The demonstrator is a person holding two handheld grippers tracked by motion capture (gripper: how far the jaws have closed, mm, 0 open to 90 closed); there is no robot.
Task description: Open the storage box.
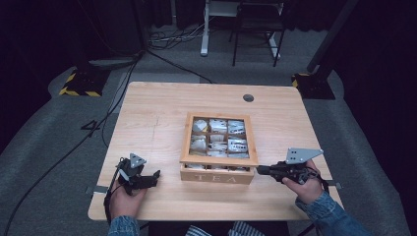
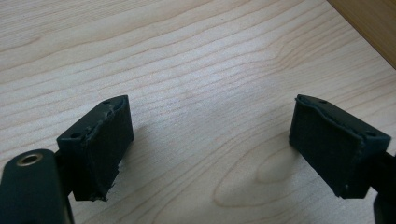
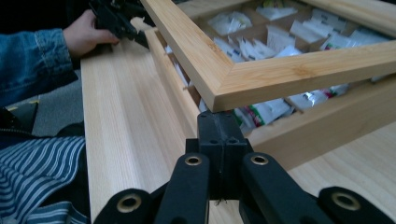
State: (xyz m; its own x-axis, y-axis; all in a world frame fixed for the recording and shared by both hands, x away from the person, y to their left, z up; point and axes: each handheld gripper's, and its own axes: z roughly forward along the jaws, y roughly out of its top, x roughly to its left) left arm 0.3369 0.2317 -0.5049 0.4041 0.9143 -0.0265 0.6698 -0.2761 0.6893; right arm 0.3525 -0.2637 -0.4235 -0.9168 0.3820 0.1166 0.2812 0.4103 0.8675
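Note:
A wooden tea box (image 1: 217, 176) marked TEA stands mid-table, its compartments holding several white tea bags (image 1: 216, 135). Its glass-paned lid (image 1: 219, 160) is slightly raised at the front. My right gripper (image 1: 259, 169) is shut, its tip against the box's front right corner. In the right gripper view the shut jaws (image 3: 219, 116) press under the lid's corner (image 3: 280, 74), which hangs above the box wall (image 3: 327, 126). My left gripper (image 1: 153, 178) rests left of the box, open with nothing between its fingers (image 2: 210, 112), low over bare wood.
The light wooden table (image 1: 157, 113) has a cable hole (image 1: 248, 98) at the back right. Behind it on the carpet are cables (image 1: 172, 37), a chair (image 1: 255, 29) and stand bases (image 1: 81, 81). The other hand (image 3: 86, 35) shows far off in the right gripper view.

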